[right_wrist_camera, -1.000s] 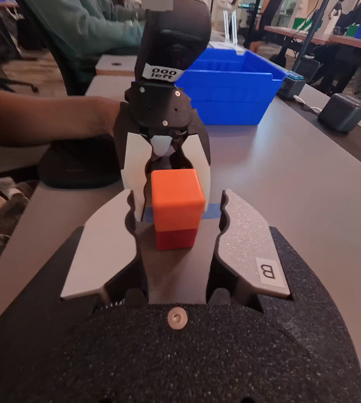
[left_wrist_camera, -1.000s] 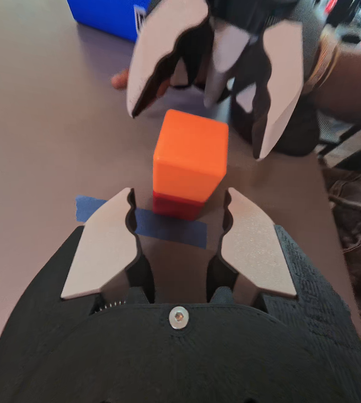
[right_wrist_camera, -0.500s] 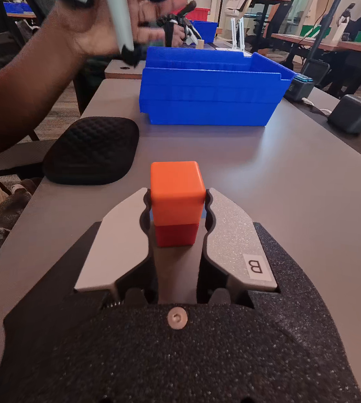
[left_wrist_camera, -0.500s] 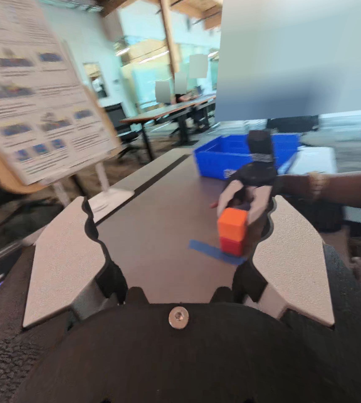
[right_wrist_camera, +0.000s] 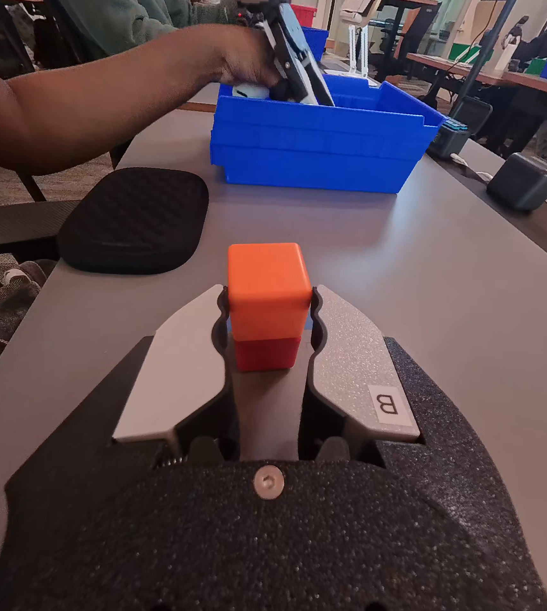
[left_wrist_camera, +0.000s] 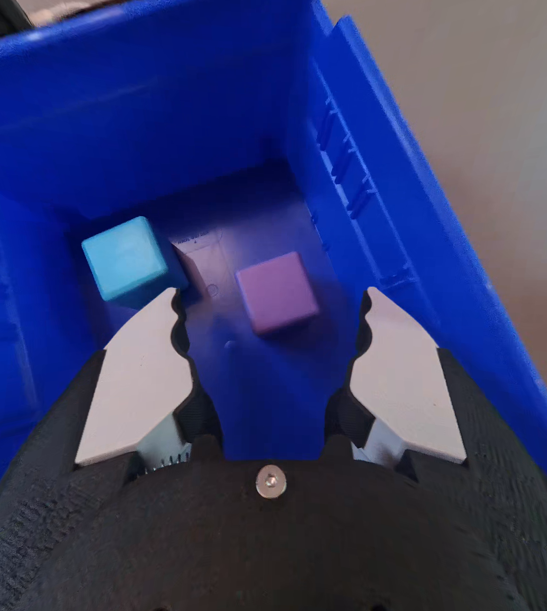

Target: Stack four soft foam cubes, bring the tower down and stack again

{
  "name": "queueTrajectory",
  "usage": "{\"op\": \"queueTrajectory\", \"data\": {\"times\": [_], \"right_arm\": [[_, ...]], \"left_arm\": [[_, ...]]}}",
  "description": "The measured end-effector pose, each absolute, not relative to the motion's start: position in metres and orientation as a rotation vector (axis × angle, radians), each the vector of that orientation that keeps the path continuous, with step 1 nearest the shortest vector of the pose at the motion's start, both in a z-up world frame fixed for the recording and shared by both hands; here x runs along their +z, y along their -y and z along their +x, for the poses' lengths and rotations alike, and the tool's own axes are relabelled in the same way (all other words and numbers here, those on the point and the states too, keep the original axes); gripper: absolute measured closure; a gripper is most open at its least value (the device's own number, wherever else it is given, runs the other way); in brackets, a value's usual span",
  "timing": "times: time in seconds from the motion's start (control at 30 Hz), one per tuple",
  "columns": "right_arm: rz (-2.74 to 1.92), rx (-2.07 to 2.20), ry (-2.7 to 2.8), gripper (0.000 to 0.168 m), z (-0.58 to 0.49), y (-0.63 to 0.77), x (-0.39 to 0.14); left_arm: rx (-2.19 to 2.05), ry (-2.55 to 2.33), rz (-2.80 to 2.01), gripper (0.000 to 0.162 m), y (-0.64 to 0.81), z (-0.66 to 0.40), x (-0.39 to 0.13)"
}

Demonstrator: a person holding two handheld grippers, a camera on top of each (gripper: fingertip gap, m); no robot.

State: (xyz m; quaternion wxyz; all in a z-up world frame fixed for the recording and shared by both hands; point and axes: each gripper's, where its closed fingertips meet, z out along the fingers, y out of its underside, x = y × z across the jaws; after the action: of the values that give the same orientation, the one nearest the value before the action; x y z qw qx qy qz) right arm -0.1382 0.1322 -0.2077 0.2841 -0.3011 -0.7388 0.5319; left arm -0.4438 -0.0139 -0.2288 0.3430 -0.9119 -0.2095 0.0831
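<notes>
R hand-held gripper (right_wrist_camera: pixel 268 299) clamped on orange cube (right_wrist_camera: pixel 267 286) atop red cube (right_wrist_camera: pixel 266 353) — L hand-held gripper (left_wrist_camera: pixel 270 302) wide open, empty, over blue bin (left_wrist_camera: pixel 133 115).

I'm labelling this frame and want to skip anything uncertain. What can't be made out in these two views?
- Left wrist view: the blue bin's near floor is hidden by the left hand-held gripper; motion blur softens the light blue cube and purple cube.
- Right wrist view: the bin's inside is hidden by its front wall.
- Right wrist view: the right hand-held gripper flanks the orange cube; firm squeeze unclear. The red cube's far side is hidden.
</notes>
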Motion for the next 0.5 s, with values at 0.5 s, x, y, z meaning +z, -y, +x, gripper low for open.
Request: {"op": "queueTrajectory", "data": {"times": [0.5], "right_arm": [[-0.826, 1.422, 1.967, 0.121, -0.141, -0.135, -0.209]], "left_arm": [[0.207, 0.328, -2.007, 0.111, -0.005, -0.42, -0.162]]}}
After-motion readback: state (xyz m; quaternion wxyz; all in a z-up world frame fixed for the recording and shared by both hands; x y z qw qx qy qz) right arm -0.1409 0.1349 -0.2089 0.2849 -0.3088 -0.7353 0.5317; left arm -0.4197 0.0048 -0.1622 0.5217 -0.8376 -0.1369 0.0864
